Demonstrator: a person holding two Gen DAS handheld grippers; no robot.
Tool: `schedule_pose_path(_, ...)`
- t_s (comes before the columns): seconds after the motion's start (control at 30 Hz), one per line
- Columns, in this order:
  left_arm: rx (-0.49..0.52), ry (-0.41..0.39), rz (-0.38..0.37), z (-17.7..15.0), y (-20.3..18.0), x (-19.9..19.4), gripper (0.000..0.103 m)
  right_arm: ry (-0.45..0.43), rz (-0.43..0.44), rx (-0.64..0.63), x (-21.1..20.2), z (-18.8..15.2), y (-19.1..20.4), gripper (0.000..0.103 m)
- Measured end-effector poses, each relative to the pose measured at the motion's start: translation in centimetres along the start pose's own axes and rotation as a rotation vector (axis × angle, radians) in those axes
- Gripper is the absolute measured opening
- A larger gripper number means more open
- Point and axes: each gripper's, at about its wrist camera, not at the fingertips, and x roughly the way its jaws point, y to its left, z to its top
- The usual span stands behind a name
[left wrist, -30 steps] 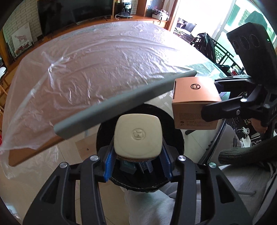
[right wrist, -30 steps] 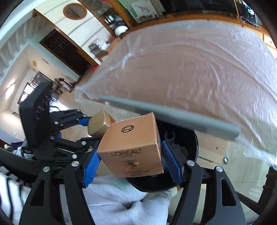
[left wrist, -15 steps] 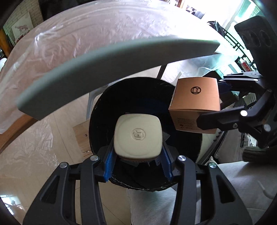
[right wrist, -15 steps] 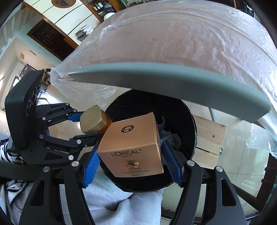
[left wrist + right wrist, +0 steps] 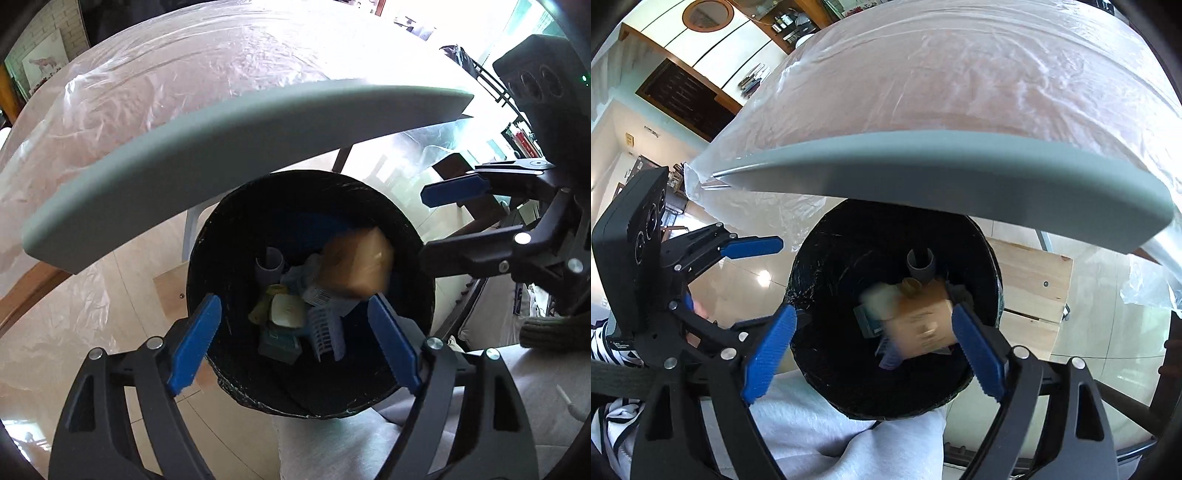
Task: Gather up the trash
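Note:
A black trash bin [image 5: 221,266] stands on the floor under the table edge; it also shows in the right wrist view [image 5: 820,295]. My left gripper [image 5: 291,332] is open and empty above the bin. My right gripper [image 5: 871,343] is open and empty above the bin too; it shows at the right of the left wrist view [image 5: 439,225]. The orange box [image 5: 354,264], blurred, lies in the bin on other trash; it also shows in the right wrist view [image 5: 919,325]. The cream jar [image 5: 286,312] lies in the bin among several pieces.
The grey table edge [image 5: 221,155] overhangs the bin, with a plastic sheet [image 5: 166,74] over the tabletop. A wooden board [image 5: 1030,291] lies on the floor beside the bin. My lap in grey trousers [image 5: 827,435] is just below.
Both grippers have opened. The cream jar left the left gripper and the orange box left the right gripper; both have dropped into the bin.

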Motion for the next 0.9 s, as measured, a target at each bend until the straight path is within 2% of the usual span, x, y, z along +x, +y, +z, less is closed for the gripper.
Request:
schedule_pose_path(0.1, -0.003, -0.007, -0.006, 0.4, 0.1, -0.9, 0.083, -0.003, 0.012, -0.012, -1.1, 0.3, 0.4, 0.085)
schedule_pose_path(0.23, -0.005, -0.078, -0.031, 1.1, 0.3, -4.1, 0.083, -0.058, 0.044, -0.052, -4.5, 1.0, 1.7, 0.085)
schedule_pose_path(0.33, -0.005, -0.176, -0.025, 2.5, 0.8, -7.6, 0.083, -0.160, 0.032, -0.079, -8.3, 2.2, 2.4, 0.090)
schedule_pose_path(0.4, -0.022, -0.260, 0.008, 4.0, 1.5, -10.0, 0.084, -0.249, 0.011, -0.061, -10.6, 3.6, 2.2, 0.094)
schedule_pose_path(0.53, -0.091, -0.388, 0.083, 7.3, 4.5, -12.2, 0.092, -0.389, -0.097, -0.030, -13.3, 7.4, 0.4, 0.098)
schedule_pose_path(0.6, -0.131, -0.413, 0.127, 9.0, 6.4, -12.0, 0.092, -0.440, -0.179, -0.012, -13.6, 9.7, -1.1, 0.098)
schedule_pose_path(0.73, -0.203, -0.410, 0.184, 12.1, 10.7, -10.3, 0.092, -0.487, -0.321, 0.052, -12.1, 14.3, -6.0, 0.098)
schedule_pose_path(0.83, -0.274, -0.388, 0.220, 14.3, 15.0, -8.3, 0.092, -0.465, -0.414, 0.089, -10.9, 17.5, -10.1, 0.098)
schedule_pose_path(0.9, -0.301, -0.374, 0.257, 15.5, 17.3, -7.1, 0.092, -0.450, -0.442, 0.123, -9.7, 19.3, -12.5, 0.098)
